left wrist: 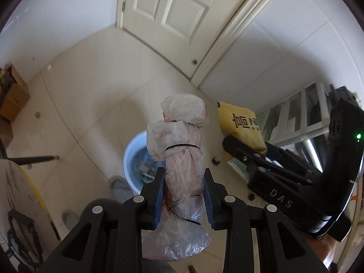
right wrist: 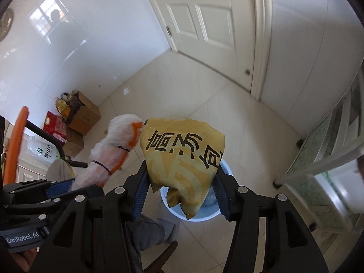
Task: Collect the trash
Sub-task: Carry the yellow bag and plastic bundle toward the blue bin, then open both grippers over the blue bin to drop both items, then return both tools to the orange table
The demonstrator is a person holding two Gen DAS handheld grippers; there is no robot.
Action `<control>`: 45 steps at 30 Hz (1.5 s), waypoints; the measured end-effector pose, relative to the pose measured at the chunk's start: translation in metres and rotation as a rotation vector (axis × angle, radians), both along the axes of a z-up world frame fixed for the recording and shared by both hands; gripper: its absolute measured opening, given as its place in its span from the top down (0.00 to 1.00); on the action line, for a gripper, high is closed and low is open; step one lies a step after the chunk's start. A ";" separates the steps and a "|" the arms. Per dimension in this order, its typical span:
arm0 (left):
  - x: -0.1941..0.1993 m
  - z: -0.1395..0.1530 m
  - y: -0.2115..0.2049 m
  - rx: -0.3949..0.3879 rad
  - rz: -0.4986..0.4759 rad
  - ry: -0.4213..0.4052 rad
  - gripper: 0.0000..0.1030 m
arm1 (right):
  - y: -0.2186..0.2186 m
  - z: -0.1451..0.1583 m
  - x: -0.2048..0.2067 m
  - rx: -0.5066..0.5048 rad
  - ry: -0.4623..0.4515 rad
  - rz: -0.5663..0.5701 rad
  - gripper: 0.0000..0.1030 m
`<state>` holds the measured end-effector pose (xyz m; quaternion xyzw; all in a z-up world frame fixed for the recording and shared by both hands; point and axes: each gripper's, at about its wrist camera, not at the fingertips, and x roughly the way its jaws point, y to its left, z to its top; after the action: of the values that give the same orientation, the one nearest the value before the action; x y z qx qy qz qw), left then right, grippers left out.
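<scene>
Hanging over the blue bin (left wrist: 134, 159), both pieces look light, soft and crinkly; the left gripper (left wrist: 184, 195) clamps the plastic bundle (left wrist: 182, 150) mid-length. The right gripper (right wrist: 179, 191) pinches the yellow bag (right wrist: 184, 159) by its sides; either could slip.

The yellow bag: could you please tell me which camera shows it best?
The right wrist view: the yellow bag fills the centre, lettering legible. The left wrist view shows it small at the right, partly hidden by the right hand-held gripper.
</scene>
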<state>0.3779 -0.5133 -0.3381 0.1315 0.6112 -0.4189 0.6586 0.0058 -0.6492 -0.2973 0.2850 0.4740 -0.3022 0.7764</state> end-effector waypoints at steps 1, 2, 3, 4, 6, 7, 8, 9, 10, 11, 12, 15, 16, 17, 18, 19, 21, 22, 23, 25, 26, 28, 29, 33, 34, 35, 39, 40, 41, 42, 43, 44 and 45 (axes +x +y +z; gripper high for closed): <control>0.004 -0.005 -0.013 0.014 -0.002 0.010 0.71 | -0.003 -0.009 0.001 0.019 0.011 -0.007 0.42; 0.004 -0.013 -0.016 0.036 -0.009 0.013 0.68 | -0.007 -0.019 0.001 0.038 0.026 -0.014 0.42; 0.006 -0.019 -0.025 0.050 -0.013 0.015 0.66 | -0.009 -0.028 0.000 0.052 0.039 -0.024 0.37; 0.013 -0.024 -0.041 0.068 -0.016 0.020 0.56 | -0.014 -0.033 0.001 0.062 0.047 -0.031 0.35; 0.023 -0.030 -0.062 0.095 -0.009 0.010 0.39 | -0.017 -0.043 -0.001 0.089 0.064 -0.043 0.28; 0.026 -0.031 -0.066 0.100 -0.004 0.003 0.35 | -0.018 -0.046 -0.003 0.092 0.065 -0.051 0.26; 0.026 -0.031 -0.068 0.105 0.000 -0.003 0.35 | -0.020 -0.047 -0.004 0.095 0.065 -0.057 0.25; 0.030 -0.030 -0.073 0.114 0.004 -0.007 0.34 | -0.021 -0.047 -0.005 0.099 0.063 -0.063 0.23; 0.038 -0.030 -0.085 0.122 0.006 -0.013 0.32 | -0.020 -0.046 -0.006 0.100 0.063 -0.066 0.21; 0.040 -0.028 -0.085 0.127 0.006 -0.024 0.31 | -0.019 -0.045 -0.007 0.096 0.064 -0.071 0.18; 0.047 -0.026 -0.087 0.126 0.003 -0.036 0.29 | -0.019 -0.043 -0.008 0.090 0.065 -0.076 0.13; 0.049 -0.016 -0.091 0.132 -0.006 -0.100 0.16 | -0.016 -0.038 -0.004 0.072 0.062 -0.090 0.03; 0.046 -0.012 -0.091 0.129 -0.008 -0.115 0.14 | -0.016 -0.033 -0.004 0.062 0.059 -0.095 0.02; 0.042 -0.006 -0.089 0.124 -0.006 -0.136 0.11 | -0.014 -0.028 -0.005 0.048 0.059 -0.103 0.00; 0.040 0.006 -0.083 0.120 -0.005 -0.148 0.10 | -0.013 -0.024 -0.004 0.038 0.057 -0.108 0.00; 0.036 0.013 -0.078 0.115 -0.002 -0.166 0.08 | -0.013 -0.019 -0.004 0.029 0.053 -0.110 0.00; 0.024 0.026 -0.073 0.104 0.007 -0.202 0.07 | -0.009 -0.010 -0.002 0.009 0.053 -0.114 0.00; 0.018 0.033 -0.069 0.096 0.000 -0.212 0.07 | -0.008 -0.004 -0.001 0.001 0.051 -0.113 0.00; 0.013 0.042 -0.066 0.079 0.003 -0.227 0.07 | -0.005 0.003 0.000 -0.007 0.042 -0.110 0.00; 0.003 0.057 -0.049 0.050 0.010 -0.251 0.07 | 0.001 0.017 0.003 -0.022 0.023 -0.104 0.00; -0.003 0.068 -0.043 0.032 0.017 -0.274 0.07 | 0.005 0.026 0.004 -0.036 0.012 -0.104 0.00; -0.012 0.084 -0.023 -0.006 0.025 -0.301 0.07 | 0.013 0.046 0.006 -0.061 -0.020 -0.103 0.00; -0.015 0.093 -0.015 -0.030 0.032 -0.309 0.07 | 0.016 0.055 0.007 -0.071 -0.033 -0.101 0.00; -0.025 0.134 0.033 -0.106 0.075 -0.372 0.04 | 0.036 0.094 0.014 -0.130 -0.081 -0.072 0.00; -0.028 0.142 0.046 -0.121 0.089 -0.390 0.03 | 0.043 0.104 0.017 -0.144 -0.096 -0.061 0.00; -0.030 0.147 0.056 -0.132 0.100 -0.403 0.03 | 0.051 0.115 0.021 -0.159 -0.113 -0.048 0.00; -0.036 0.173 0.108 -0.177 0.172 -0.448 0.03 | 0.080 0.150 0.035 -0.210 -0.170 0.003 0.00; -0.038 0.179 0.122 -0.185 0.195 -0.462 0.03 | 0.087 0.158 0.039 -0.220 -0.185 0.016 0.00; -0.041 0.185 0.136 -0.196 0.216 -0.475 0.02 | 0.095 0.166 0.044 -0.231 -0.202 0.032 0.00; -0.043 0.192 0.150 -0.206 0.237 -0.488 0.02 | 0.104 0.175 0.049 -0.242 -0.220 0.048 0.00; -0.044 0.200 0.164 -0.213 0.256 -0.501 0.01 | 0.113 0.182 0.055 -0.249 -0.235 0.064 0.00; -0.046 0.207 0.178 -0.219 0.275 -0.516 0.01 | 0.121 0.189 0.060 -0.255 -0.249 0.082 0.00; -0.049 0.214 0.192 -0.224 0.298 -0.535 0.01 | 0.128 0.193 0.064 -0.260 -0.259 0.095 0.00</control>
<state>0.3287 -0.3210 -0.1241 0.0729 0.3789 -0.3330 0.8603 0.0696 -0.5215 -0.1044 0.1962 0.3399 -0.2846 0.8746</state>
